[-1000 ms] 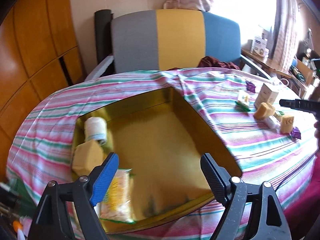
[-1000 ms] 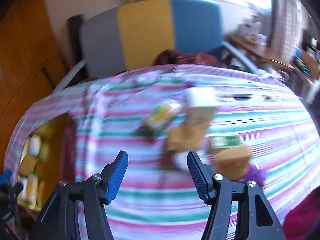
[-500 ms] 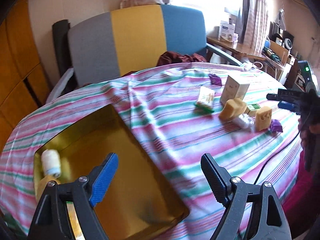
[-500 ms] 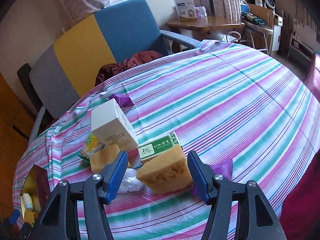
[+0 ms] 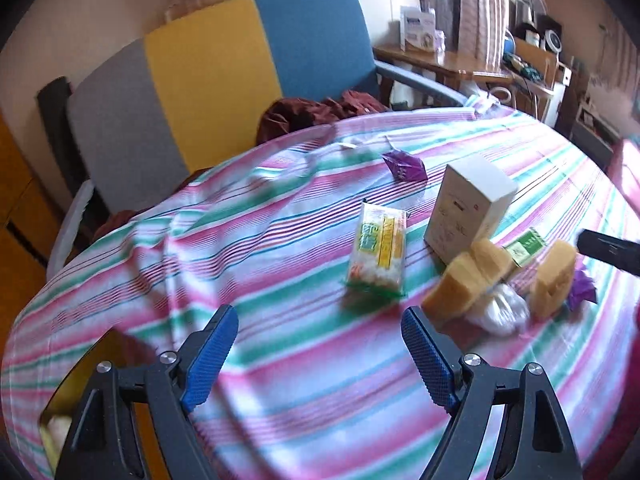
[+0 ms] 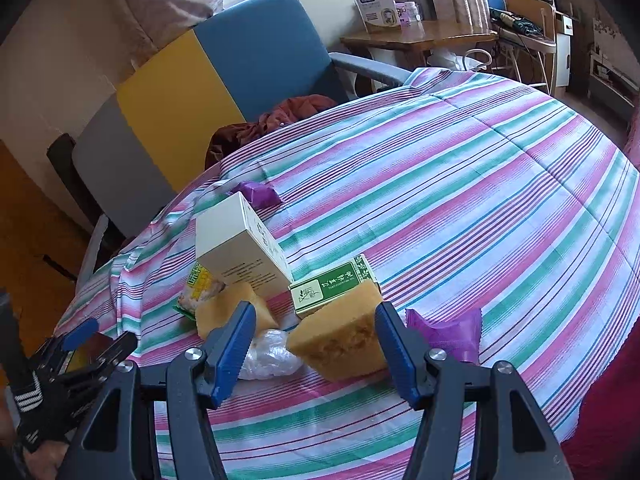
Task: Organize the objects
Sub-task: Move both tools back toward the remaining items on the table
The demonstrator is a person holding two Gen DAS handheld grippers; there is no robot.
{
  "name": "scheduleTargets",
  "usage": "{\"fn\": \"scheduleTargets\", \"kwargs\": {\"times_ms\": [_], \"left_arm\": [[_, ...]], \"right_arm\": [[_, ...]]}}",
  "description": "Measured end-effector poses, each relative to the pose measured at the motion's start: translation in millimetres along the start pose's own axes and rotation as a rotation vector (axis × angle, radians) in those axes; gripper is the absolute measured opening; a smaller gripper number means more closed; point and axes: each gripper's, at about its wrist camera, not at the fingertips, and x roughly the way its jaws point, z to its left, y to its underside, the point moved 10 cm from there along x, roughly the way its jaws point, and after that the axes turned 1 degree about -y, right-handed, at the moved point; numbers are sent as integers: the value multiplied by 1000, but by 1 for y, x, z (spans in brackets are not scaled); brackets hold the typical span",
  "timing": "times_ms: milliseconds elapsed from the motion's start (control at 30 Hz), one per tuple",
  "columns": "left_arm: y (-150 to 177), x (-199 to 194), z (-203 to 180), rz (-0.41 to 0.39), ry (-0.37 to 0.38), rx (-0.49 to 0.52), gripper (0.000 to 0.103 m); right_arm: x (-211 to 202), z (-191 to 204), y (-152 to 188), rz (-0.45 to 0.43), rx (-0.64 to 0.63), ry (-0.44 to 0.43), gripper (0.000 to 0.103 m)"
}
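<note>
Sponge block (image 6: 340, 338) sits on the striped tablecloth (image 6: 500, 184), directly ahead of the right gripper (image 6: 314, 350), framed between its spread blue pads with nothing gripped. Its long axis runs roughly across the gap. Touching or just behind it are a green box (image 6: 330, 286) and a clear plastic wad (image 6: 266, 354); a purple wrapper (image 6: 444, 332) lies beside. The left gripper (image 5: 320, 354), jaws also apart and empty, is farther off. Open cloth lies to the right.

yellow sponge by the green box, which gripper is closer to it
Right. The right gripper is open with its fingers on either side of the yellow sponge. The left gripper, also open, hangs back over the striped cloth, well short of it.
</note>
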Motion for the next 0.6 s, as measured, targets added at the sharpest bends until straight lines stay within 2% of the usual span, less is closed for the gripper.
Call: {"fn": "scheduleTargets", "kwargs": {"times_ms": [233, 533, 600], "left_arm": [[-23, 51, -24, 49, 55, 22, 78], [-44, 99, -46, 77, 61, 97, 78], [-45, 107, -48, 91, 103, 67, 78]], "right_arm": [[4, -2, 2, 27, 21, -17, 63], [9, -2, 6, 57, 33, -24, 63], [10, -1, 7, 64, 33, -22, 63]]}}
